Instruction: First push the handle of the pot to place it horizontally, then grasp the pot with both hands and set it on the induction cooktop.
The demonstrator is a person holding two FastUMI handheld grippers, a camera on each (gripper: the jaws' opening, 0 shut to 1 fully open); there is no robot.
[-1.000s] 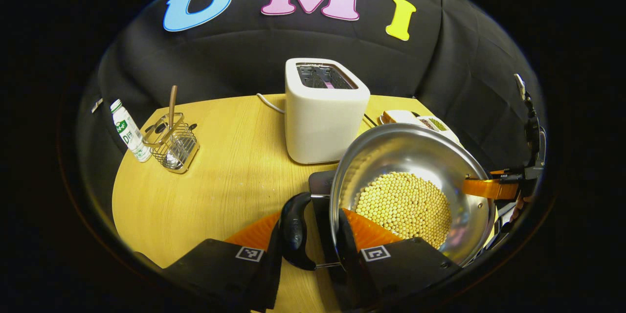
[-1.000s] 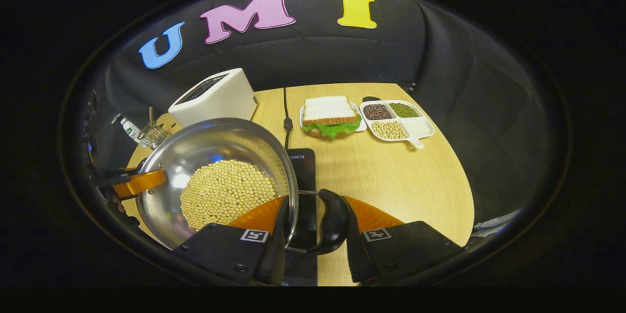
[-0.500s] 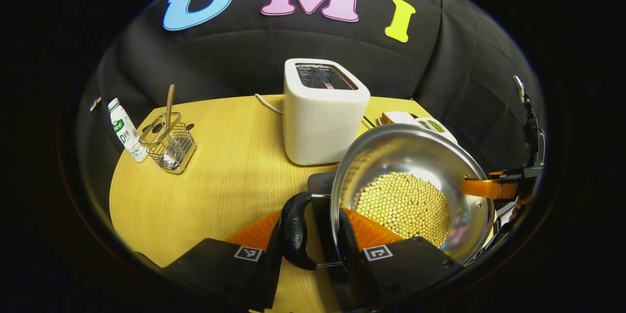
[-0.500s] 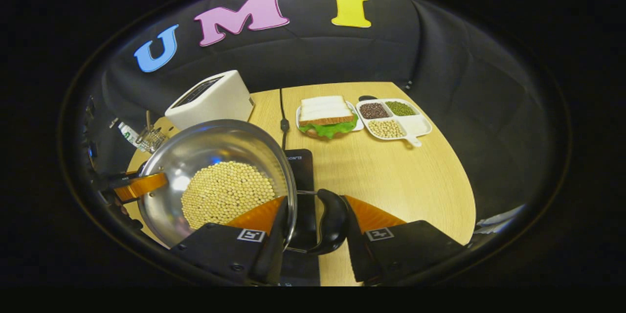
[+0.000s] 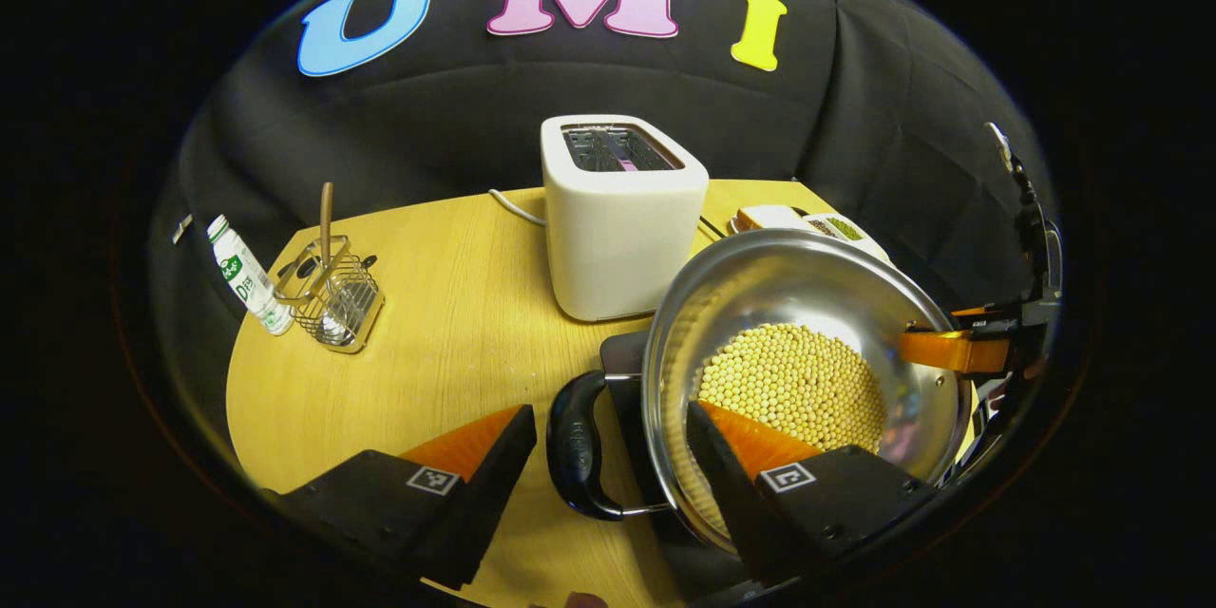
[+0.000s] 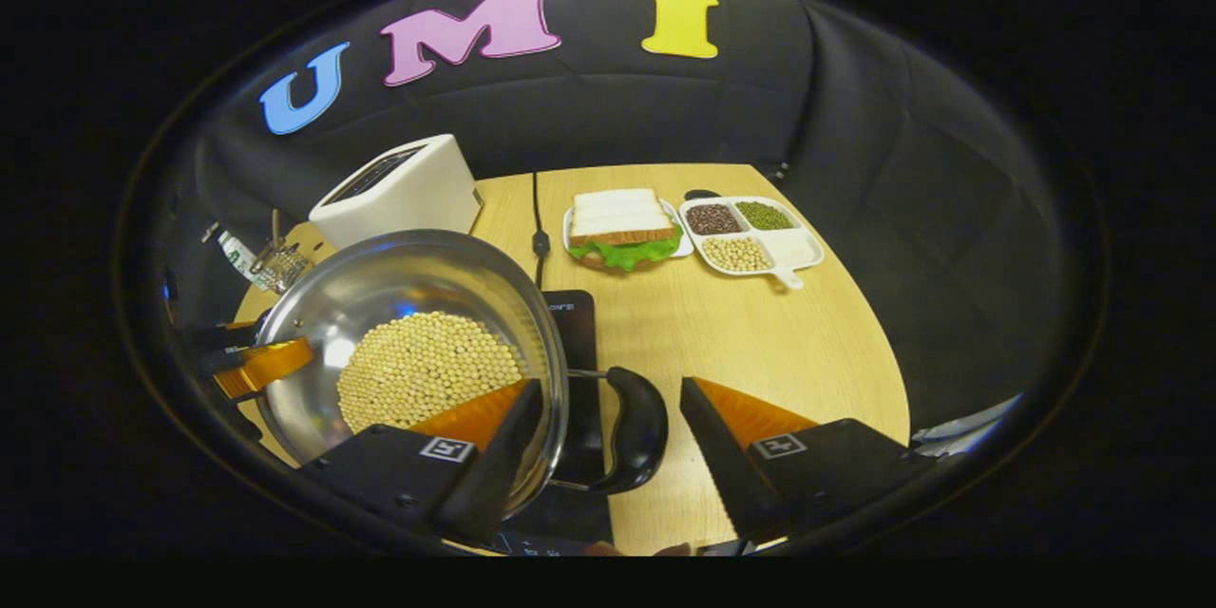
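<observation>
on the induction cooktop (image 6: 581,323) sits your pot (image 5: 803,380), heavy with beans, steel slick. both hand-held grippers, left (image 5: 608,456) and right (image 6: 608,418), stand apart; take the 2 loop handles (image 5: 575,446), not the rim.

My left gripper (image 5: 608,442) and right gripper (image 6: 608,418) have both spread their fingers off the pot's (image 5: 807,304) side handles (each previously clamped tight).
</observation>
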